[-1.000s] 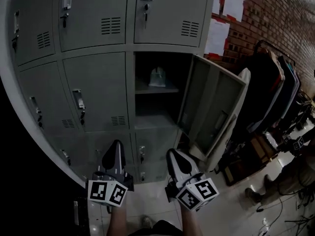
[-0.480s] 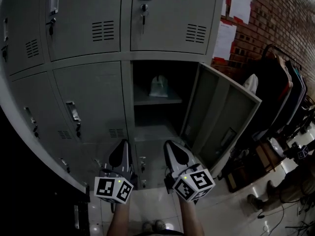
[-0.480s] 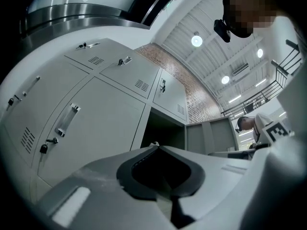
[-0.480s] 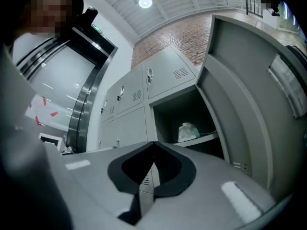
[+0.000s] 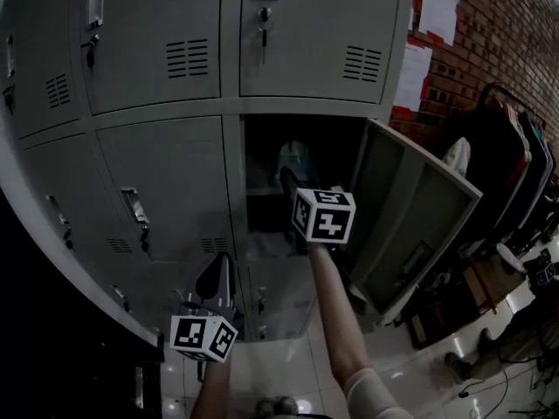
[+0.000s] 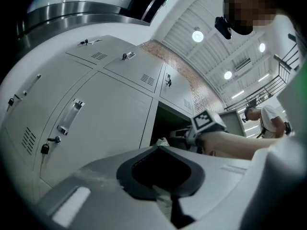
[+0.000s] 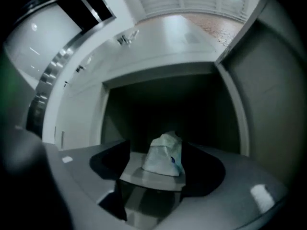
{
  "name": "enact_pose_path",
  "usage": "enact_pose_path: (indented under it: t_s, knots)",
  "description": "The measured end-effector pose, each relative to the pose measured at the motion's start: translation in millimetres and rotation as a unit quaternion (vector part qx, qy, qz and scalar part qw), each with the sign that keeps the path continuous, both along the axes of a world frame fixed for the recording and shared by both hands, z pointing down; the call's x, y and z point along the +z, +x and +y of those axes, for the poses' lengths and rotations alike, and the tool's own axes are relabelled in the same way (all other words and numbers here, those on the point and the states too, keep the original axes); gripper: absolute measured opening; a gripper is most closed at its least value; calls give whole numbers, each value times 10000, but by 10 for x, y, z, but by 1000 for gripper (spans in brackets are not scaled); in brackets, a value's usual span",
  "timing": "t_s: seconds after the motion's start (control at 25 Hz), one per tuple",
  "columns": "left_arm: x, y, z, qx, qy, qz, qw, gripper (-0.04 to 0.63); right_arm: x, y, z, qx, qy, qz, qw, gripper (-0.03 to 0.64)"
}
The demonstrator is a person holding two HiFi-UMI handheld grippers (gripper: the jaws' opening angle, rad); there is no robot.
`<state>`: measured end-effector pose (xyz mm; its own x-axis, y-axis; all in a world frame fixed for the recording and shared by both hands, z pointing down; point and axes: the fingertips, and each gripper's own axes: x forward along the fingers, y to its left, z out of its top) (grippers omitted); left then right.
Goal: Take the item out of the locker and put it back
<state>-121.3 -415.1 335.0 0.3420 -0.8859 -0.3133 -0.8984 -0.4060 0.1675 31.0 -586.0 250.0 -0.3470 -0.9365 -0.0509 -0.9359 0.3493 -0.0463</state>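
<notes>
In the open middle compartment of the grey metal locker bank (image 5: 166,182), we reach with our right hand-held gripper (image 5: 286,178). Its jaws have just been opening and stand wide apart, with the pale, crumpled bag (image 7: 163,155) showing in the gap between them and neither pad pressing on it. The bag sits upright on the compartment's grey metal shelf (image 7: 144,176), just ahead of the jaw tips, with the grey compartment door (image 5: 410,208) swung out to the right. Our left hand-held gripper (image 5: 218,273) hovers low before the closed lockers, its jaws together and empty.
</notes>
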Motion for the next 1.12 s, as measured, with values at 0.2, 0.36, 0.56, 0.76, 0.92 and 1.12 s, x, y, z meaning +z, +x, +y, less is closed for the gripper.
enact_pose_path:
  t_s: [0.2,0.36,0.56,0.76,0.92,1.12]
  knots:
    - [47,-130,-89,-125,-56,-83,9999,3,220,-38,-631,242,-639,369,9970,361]
    - [40,-313,-212,-316,-85,4,9995,3,433,-175,-806,212,-1083,624,9919,396]
    - [10,-304,-300,-309,-37,96,9995,3,380,-12,-825,783,-676,1677,9804,141]
    - [13,-148,-314,-98,-67,106,9999,3,320,95,-753,595,-554,1153,9900,77]
    - [-41,-42,-260,-7,-1,81,10000,3,263,159,-554,529,-433,862,9939,77]
    - [-68,-18,-123,17,57,-19,10000,3,33,149,94,209,296,386,9986,78]
